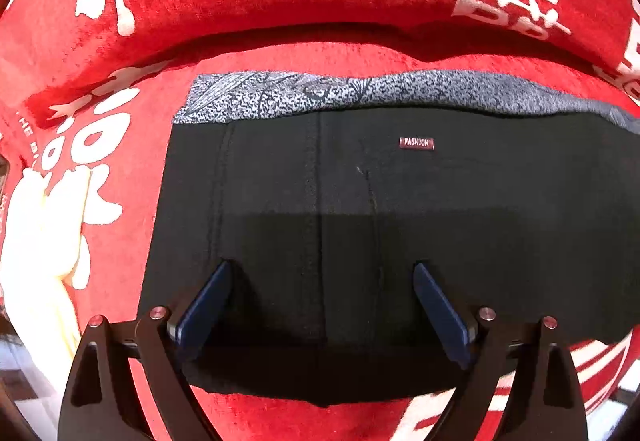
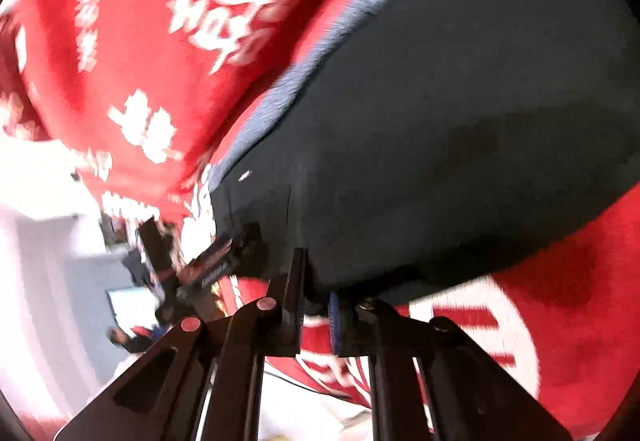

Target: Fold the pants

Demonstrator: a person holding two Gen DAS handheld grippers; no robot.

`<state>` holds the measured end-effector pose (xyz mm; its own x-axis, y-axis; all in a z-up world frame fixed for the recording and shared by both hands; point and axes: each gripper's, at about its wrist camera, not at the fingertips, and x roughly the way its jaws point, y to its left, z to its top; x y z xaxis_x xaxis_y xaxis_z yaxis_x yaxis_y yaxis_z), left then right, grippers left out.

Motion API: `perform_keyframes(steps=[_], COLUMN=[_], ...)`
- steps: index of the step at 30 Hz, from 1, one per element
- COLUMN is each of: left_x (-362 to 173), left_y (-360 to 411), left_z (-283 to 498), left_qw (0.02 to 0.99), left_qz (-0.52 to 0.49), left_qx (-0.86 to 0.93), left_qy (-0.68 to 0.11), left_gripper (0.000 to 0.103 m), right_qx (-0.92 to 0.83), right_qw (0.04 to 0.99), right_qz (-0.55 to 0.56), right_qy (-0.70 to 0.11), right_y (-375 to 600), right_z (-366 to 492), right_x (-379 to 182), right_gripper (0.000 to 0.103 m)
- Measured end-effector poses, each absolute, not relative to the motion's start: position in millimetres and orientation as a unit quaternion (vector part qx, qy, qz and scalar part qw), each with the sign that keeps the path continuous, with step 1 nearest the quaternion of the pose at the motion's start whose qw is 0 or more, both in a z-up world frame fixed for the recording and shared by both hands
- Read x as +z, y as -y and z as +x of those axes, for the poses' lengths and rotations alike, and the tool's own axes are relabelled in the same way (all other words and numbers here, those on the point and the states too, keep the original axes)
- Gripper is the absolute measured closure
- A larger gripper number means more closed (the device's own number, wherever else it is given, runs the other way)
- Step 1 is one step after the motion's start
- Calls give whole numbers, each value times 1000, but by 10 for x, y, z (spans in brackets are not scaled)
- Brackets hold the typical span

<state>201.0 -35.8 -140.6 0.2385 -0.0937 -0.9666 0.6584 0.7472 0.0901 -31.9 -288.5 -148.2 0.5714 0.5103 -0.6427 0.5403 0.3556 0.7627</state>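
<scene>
On the red sofa cover (image 1: 328,65) with its big white characters, the black pants (image 1: 400,209) lie spread flat across the seat, and everything here turns on them. Along their far edge, toward the backrest, a grey patterned lining (image 1: 280,95) shows in a strip, peeking out from under the black cloth. A small dark red label (image 1: 416,143) reading FASHION sits on the pants just this side of that strip. Seams run down the cloth from the far edge toward the near hem.

Over the near part of the pants hangs the left gripper (image 1: 322,305), pointing steeply down. Its jaws stand wide apart, the blue pads (image 1: 208,301) spread to either side of a seam, and no cloth is pinched between them. Whether the tips touch the fabric I can't make out.

At the near edge of the pants is the right gripper (image 2: 316,281), and here the view is smeared with blur. Its jaws are together, clamped on the hem of the black cloth, which bunches right at the tips. Beyond that edge the red cover shows again, with more white lettering.

Off to the left of the pants, at the sofa's side, a pale cream cloth (image 1: 44,241) hangs down over the cover.
</scene>
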Motion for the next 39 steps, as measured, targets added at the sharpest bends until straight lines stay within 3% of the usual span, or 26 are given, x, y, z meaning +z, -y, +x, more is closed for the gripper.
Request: perform_keyframes(steps=[6, 10, 12, 20, 28, 29, 30, 35, 39], left_x=[-1378, -1208, -1099, -1180, -1341, -1327, -1316, -1360, -1387], left_y=[394, 505, 651, 1488, 1570, 1572, 1573, 1516, 1453], left_z=[1955, 1758, 1577, 1127, 1091, 1084, 1052, 638, 657], left_qw=[745, 738, 739, 723, 712, 710, 707, 710, 715], left_qz=[269, 269, 262, 257, 235, 234, 239, 308, 275], left_qx=[-233, -239, -263, -329, -311, -311, -312, -331, -313], left_qy=[-564, -571, -562, -550, -584, -587, -588, -540, -561], left_gripper=[10, 10, 10, 10, 10, 10, 10, 10, 10], right_qx=[-49, -33, -45, -87, -86, -90, -94, -112, -113], right_qw=[660, 651, 665, 641, 618, 618, 624, 666, 658], right_qz=[552, 528, 531, 604, 665, 662, 649, 571, 569], right_qy=[-508, -545, -523, -465, -411, -413, -424, -468, -480], right_y=[2812, 2922, 3082, 3573, 3665, 3689, 3707, 3565, 3572], right_z=[-527, -726, -807, -774, -929, -900, -863, -922, -976], right_x=[-1834, -1706, -1580, -1838, -1957, -1951, -1904, -1665, -1828], right_gripper=[98, 83, 60, 60, 63, 88, 96, 96, 96])
